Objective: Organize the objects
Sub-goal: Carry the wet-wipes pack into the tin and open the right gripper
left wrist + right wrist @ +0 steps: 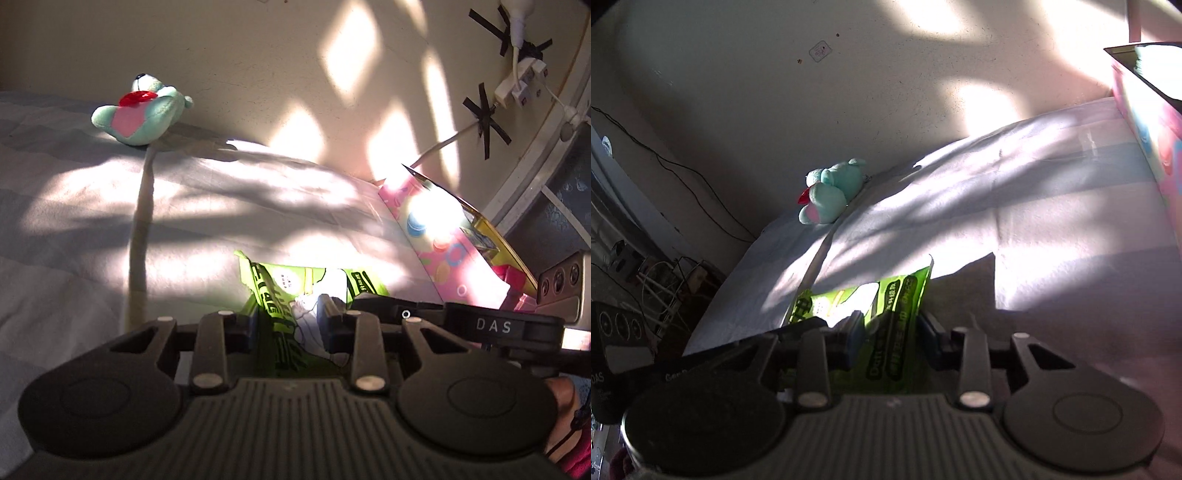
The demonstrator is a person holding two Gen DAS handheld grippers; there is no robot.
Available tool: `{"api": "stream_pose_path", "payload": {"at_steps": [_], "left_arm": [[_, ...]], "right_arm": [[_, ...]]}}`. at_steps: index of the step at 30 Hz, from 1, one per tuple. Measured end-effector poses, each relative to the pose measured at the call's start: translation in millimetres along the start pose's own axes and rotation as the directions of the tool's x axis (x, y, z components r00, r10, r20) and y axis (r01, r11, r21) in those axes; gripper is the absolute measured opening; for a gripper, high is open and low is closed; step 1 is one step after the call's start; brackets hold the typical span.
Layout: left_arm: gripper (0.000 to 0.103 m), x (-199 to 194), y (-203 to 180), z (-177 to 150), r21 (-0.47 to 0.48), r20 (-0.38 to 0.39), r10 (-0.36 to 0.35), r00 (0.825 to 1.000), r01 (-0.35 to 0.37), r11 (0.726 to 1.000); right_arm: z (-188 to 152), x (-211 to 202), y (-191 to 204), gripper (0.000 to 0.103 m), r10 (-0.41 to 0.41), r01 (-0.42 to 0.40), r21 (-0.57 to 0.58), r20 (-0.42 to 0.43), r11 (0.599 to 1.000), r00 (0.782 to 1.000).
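A bright green snack packet (284,295) lies low over the bed sheet (92,221), held between both grippers. My left gripper (290,317) is shut on one end of the packet. My right gripper (892,332) is shut on the packet (886,314) too; its body shows at the right of the left wrist view (461,321). A teal plush toy (142,112) with a pink belly and red heart lies at the far side of the bed, also in the right wrist view (831,192). A pink patterned box (443,236) stands open to the right.
A long pale strap (142,229) runs from the plush toward me. The wall (258,55) backs the bed, with taped cables and a plug strip (517,81) at the upper right. Cables and clutter (657,280) sit on the floor left of the bed.
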State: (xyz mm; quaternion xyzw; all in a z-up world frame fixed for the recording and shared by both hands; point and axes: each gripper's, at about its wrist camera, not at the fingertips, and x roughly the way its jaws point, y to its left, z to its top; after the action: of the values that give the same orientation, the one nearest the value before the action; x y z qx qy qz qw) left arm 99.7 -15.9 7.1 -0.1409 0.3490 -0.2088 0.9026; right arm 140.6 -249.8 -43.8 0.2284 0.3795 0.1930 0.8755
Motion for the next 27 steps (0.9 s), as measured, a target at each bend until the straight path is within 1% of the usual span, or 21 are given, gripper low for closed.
{"api": "stream_pose_path", "payload": {"at_steps": [2,4,7,9,11,15,17,19,21,22,24,25,26,27], "left_arm": [[0.034,1,-24,-11,0.056,-0.033,-0.031,0.999,0.033,0.998],[0.035,4,-51,-23,0.125,-0.069,-0.064,0.996,0.072,0.989],[0.035,11,-89,-39,0.223,-0.129,-0.115,0.985,0.142,0.965],[0.035,17,-112,-48,0.279,-0.157,-0.138,0.978,0.178,0.944],[0.035,24,-130,-54,0.315,-0.177,-0.156,0.972,0.206,0.926],[0.035,33,-155,-57,0.335,-0.218,-0.18,0.959,0.247,0.909],[0.035,31,-166,-51,0.347,-0.218,-0.197,0.956,0.265,0.9],[0.035,24,-179,-37,0.367,-0.175,-0.219,0.96,0.27,0.89],[0.035,18,-194,-16,0.388,-0.118,-0.244,0.962,0.271,0.881],[0.035,16,-203,-7,0.405,-0.09,-0.251,0.964,0.265,0.875],[0.035,24,-218,11,0.444,-0.042,-0.235,0.971,0.229,0.866],[0.035,32,-223,18,0.454,-0.033,-0.225,0.974,0.215,0.865],[0.035,43,-227,25,0.453,-0.032,-0.21,0.977,0.201,0.868],[0.035,54,-228,30,0.447,-0.034,-0.193,0.981,0.187,0.875]], "right_arm": [[-17,-30,-10,0.032,-0.032,0.032,0.008,0.024,0.999,0.999],[-32,-59,-21,0.032,-0.064,0.062,0.026,0.055,0.998,0.996],[-53,-98,-37,0.032,-0.114,0.107,0.067,0.103,0.992,0.988],[-69,-124,-49,0.032,-0.15,0.137,0.095,0.143,0.986,0.978],[-80,-141,-60,0.032,-0.171,0.15,0.131,0.174,0.98,0.97],[-90,-167,-76,0.032,-0.201,0.164,0.177,0.218,0.97,0.955],[-86,-179,-79,0.032,-0.216,0.175,0.181,0.242,0.968,0.946],[-75,-195,-80,0.032,-0.202,0.155,0.174,0.295,0.972,0.934],[-55,-212,-77,0.032,-0.19,0.15,0.136,0.363,0.979,0.912],[-42,-218,-75,0.032,-0.19,0.163,0.103,0.394,0.981,0.899],[-16,-221,-74,0.032,-0.196,0.192,0.055,0.435,0.98,0.879],[-3,-219,-77,0.032,-0.207,0.21,0.042,0.444,0.977,0.872],[9,-215,-82,0.032,-0.217,0.225,0.036,0.442,0.974,0.871],[21,-208,-90,0.032,-0.22,0.227,0.036,0.425,0.973,0.878]]}}
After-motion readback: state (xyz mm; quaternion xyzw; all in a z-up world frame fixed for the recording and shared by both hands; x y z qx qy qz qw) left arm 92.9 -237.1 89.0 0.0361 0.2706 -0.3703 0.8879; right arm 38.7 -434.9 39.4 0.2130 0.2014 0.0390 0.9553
